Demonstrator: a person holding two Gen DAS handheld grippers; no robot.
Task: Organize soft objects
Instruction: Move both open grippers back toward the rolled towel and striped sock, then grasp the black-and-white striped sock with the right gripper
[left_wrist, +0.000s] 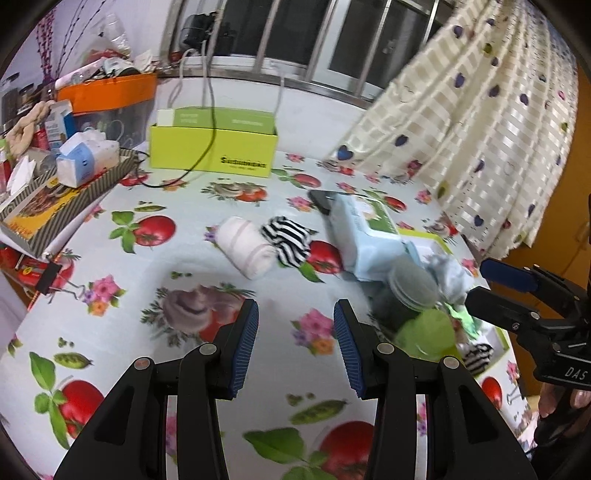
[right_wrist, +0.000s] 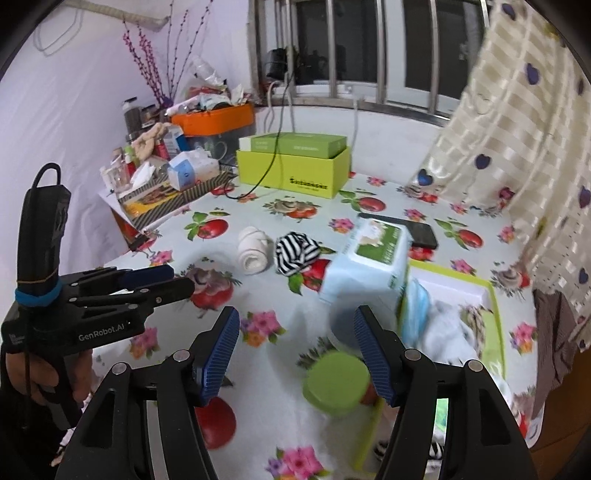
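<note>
Fingers of left gripper (left_wrist: 295, 343) hovering half-open, empty; white roll (left_wrist: 246, 246) lying ahead, axis slanting, nearer left. Right gripper (right_wrist: 295, 350) opening, empty.

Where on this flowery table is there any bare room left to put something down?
Free: the near tablecloth in front of the white rolled sock, and the strip between the socks and the yellow-green box. Crowded: the right edge around the wipes pack and tray, and the cluttered far-left corner.

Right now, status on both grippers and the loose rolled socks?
Left gripper open, empty. Right gripper opening, nothing between pads. White rolled sock and black-and-white striped sock loose on tablecloth. Pale blue wipes pack beside them.
</note>
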